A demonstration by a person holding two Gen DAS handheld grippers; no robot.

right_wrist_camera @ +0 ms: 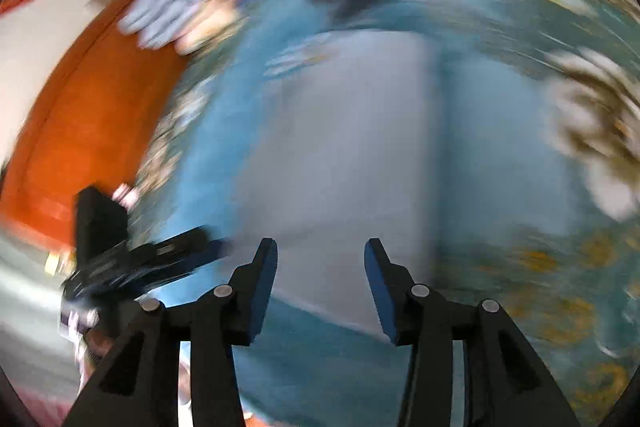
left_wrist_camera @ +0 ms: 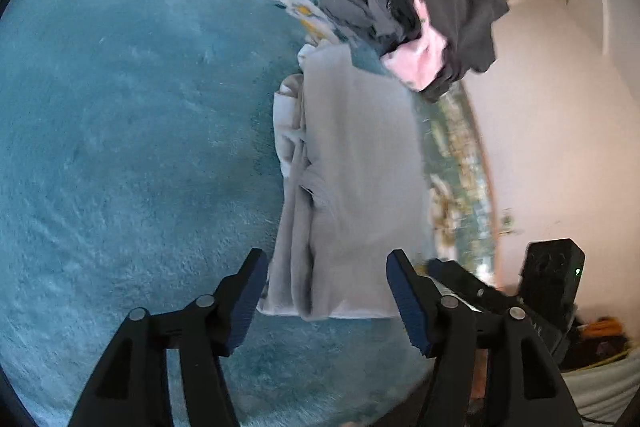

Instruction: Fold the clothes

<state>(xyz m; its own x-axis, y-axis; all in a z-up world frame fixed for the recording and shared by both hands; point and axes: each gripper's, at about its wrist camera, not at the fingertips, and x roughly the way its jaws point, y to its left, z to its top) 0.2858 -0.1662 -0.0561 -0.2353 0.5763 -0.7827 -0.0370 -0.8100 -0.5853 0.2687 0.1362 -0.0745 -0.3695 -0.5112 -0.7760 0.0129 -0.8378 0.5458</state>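
The folded grey garment (left_wrist_camera: 352,163) lies on the teal carpet (left_wrist_camera: 120,147), long axis running straight ahead of both the left gripper (left_wrist_camera: 324,291) and right gripper (right_wrist_camera: 320,283), each with fingers wide and empty, neither clearly nearer.

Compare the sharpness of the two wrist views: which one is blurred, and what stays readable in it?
Left wrist view: mostly sharp; the folded light-grey garment on the teal plush carpet shows clear creases. Right wrist view: heavy motion smear; the same garment is a pale block, and only the right hand-held gripper, jaws apart, stays crisp. Both views bend towards dark fisheye corners.
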